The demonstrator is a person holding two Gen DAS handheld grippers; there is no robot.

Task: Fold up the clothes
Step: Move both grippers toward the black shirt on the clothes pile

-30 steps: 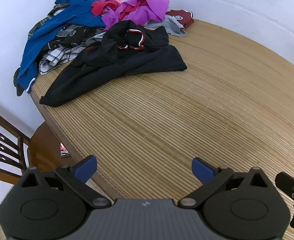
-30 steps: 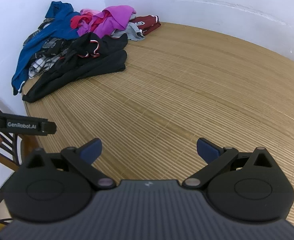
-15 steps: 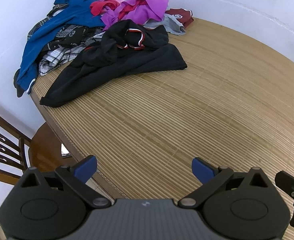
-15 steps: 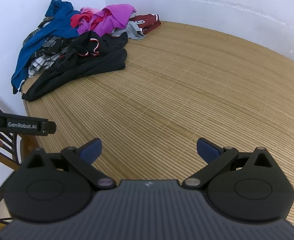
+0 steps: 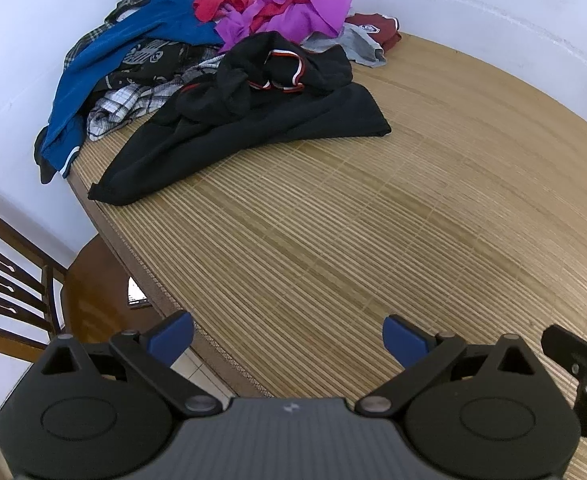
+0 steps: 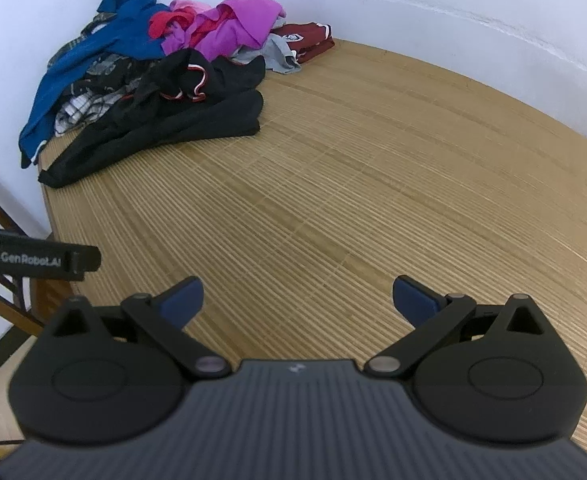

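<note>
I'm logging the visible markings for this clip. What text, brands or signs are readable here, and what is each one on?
"GenRobot.AI": white letters on the black body of the left claw, seen from the right wrist view.
Black printed shirt in the pile: white lettering, too crumpled to read.
Maroon garment: small crest, too small to read.

Ribbed bamboo-slat table (image 5: 373,216), soft cloth clothes (image 5: 253,120)

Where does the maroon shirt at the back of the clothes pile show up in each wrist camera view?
Left wrist view: maroon shirt, top, right of centre, against the wall.
Right wrist view: maroon shirt, top centre, against the wall.
Shared landmark: the purple garment just left of it.
</note>
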